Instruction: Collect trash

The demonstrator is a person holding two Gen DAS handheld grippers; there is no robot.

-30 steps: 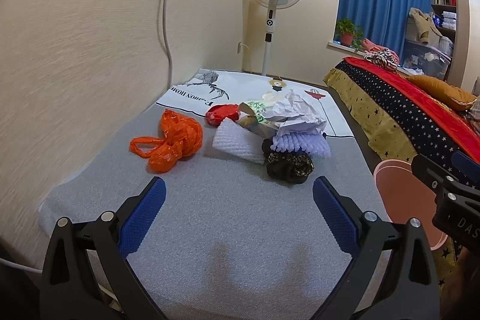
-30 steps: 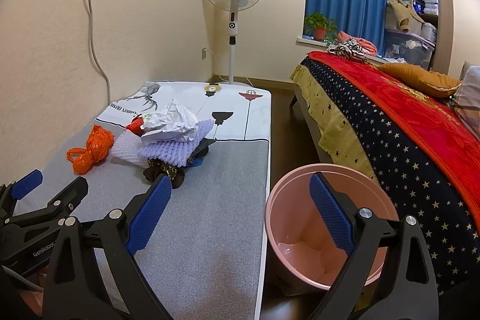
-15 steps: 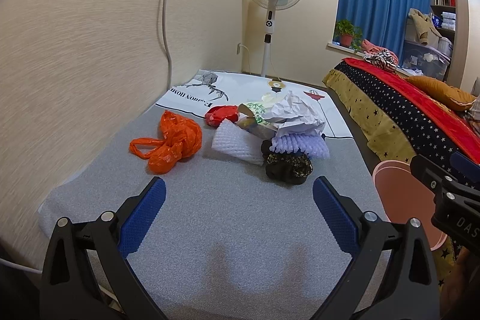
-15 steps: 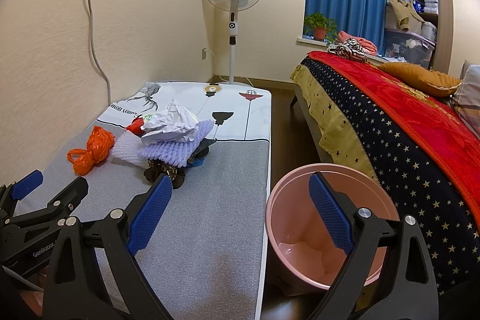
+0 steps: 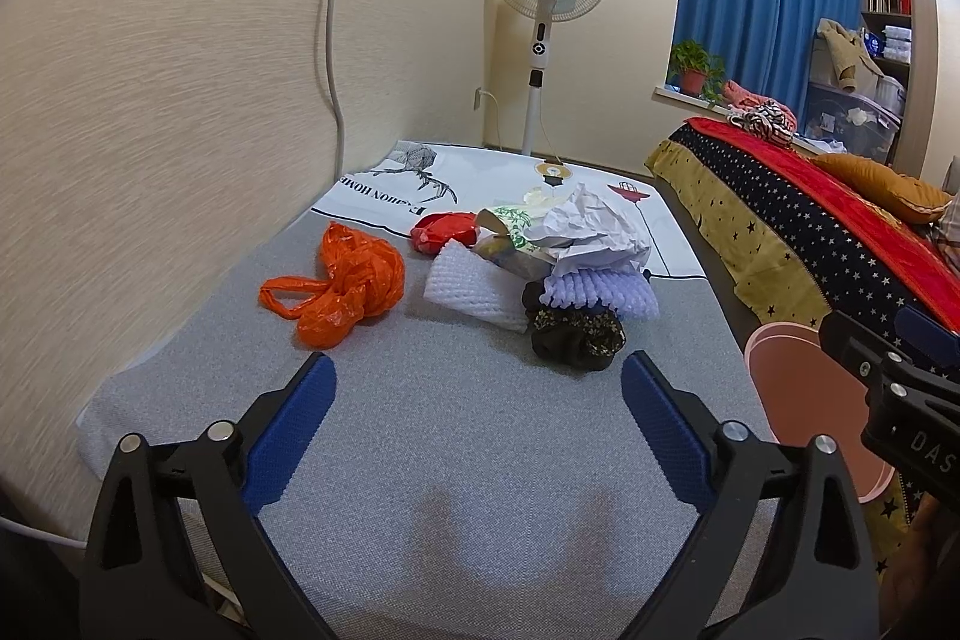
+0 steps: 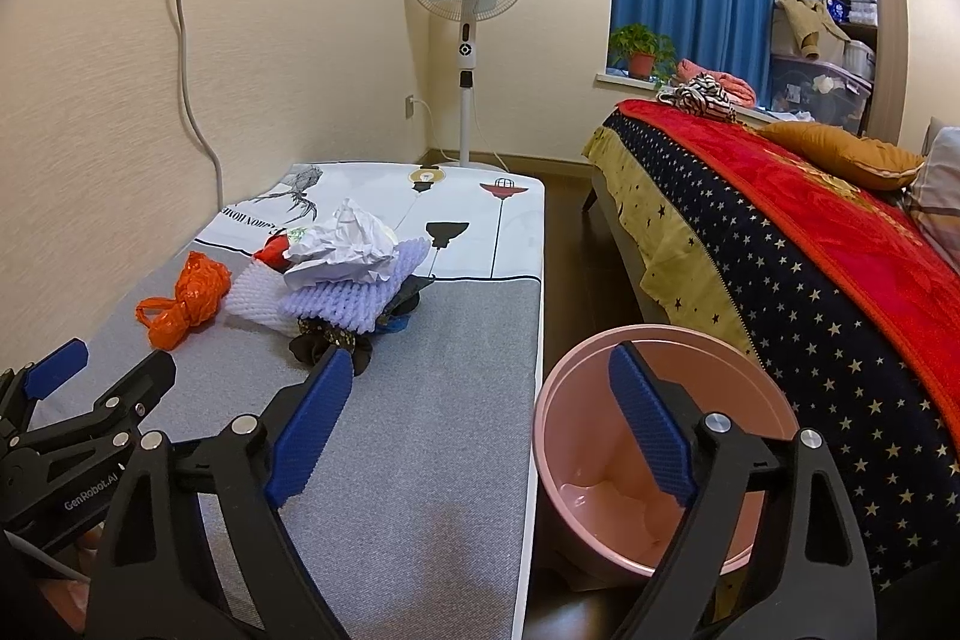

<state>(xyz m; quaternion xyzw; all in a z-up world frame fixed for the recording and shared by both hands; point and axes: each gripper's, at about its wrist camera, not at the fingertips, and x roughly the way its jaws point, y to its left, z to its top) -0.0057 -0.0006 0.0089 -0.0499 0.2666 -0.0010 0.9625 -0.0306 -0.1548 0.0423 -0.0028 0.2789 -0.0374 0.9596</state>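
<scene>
Both tools are spread wide and hold nothing: the left gripper [image 5: 477,397] hovers over the near end of the grey fabric mattress [image 5: 456,436], and the right gripper [image 6: 480,391] hangs over its right edge, above the round pink plastic bin [image 6: 606,358] on the floor. The trash lies mid-mattress: a crumpled orange plastic bag [image 5: 345,283] toward the wall edge, apart from a heap with crumpled white paper [image 5: 591,226] topping lilac foam netting [image 5: 600,292], white foam netting [image 5: 474,289] and a dark patterned wad [image 5: 573,334].
</scene>
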